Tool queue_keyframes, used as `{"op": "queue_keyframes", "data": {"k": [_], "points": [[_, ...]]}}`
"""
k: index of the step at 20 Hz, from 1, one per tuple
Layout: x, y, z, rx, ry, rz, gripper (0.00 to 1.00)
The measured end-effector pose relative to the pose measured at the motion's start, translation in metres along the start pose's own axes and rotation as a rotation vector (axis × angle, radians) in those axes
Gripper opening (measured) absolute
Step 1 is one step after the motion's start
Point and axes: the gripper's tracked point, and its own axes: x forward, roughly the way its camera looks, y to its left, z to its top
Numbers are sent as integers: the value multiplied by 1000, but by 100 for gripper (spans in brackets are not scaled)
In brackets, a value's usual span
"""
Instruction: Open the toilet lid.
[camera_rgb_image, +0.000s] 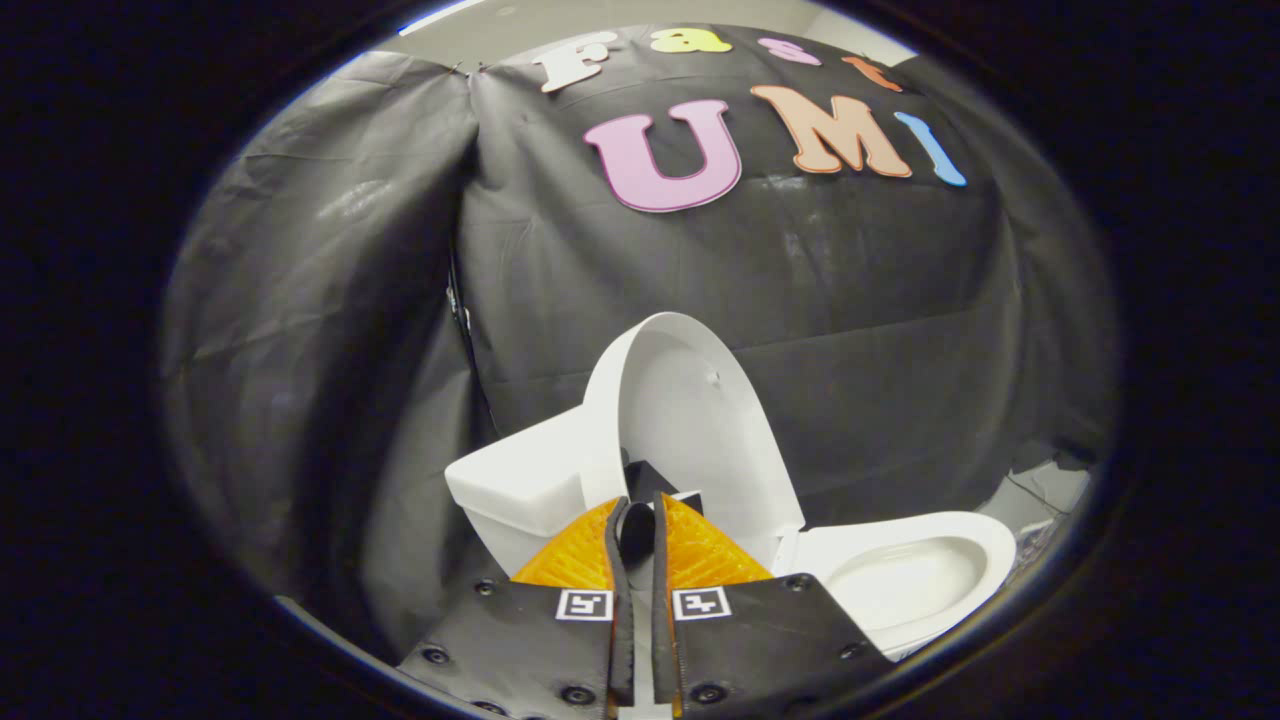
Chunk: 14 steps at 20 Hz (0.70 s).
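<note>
The white toilet lid (690, 420) stands raised, its inner face showing, between the tank (520, 480) and the open bowl (915, 575). My gripper (640, 515) sits at the lid's lower edge with its fingers drawn close together. A small black knob (637, 535) fills the narrow gap between them, and a black block (648, 476) on the lid shows just beyond the tips. Both fingers appear to press on the knob. The lid's hinge is hidden behind the fingers.
Black cloth walls hang close behind and to the left of the toilet. A strip of pale floor and some grey clutter (1050, 490) lie beyond the bowl on the right.
</note>
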Motion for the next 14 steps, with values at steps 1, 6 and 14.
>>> {"op": "queue_keyframes", "data": {"k": [1,6,14], "points": [[0,2,0,-4,-2,6,8],[-9,8,27,-70,-57,66,38],[-57,-90,125,-194,-237,-93,75]]}}
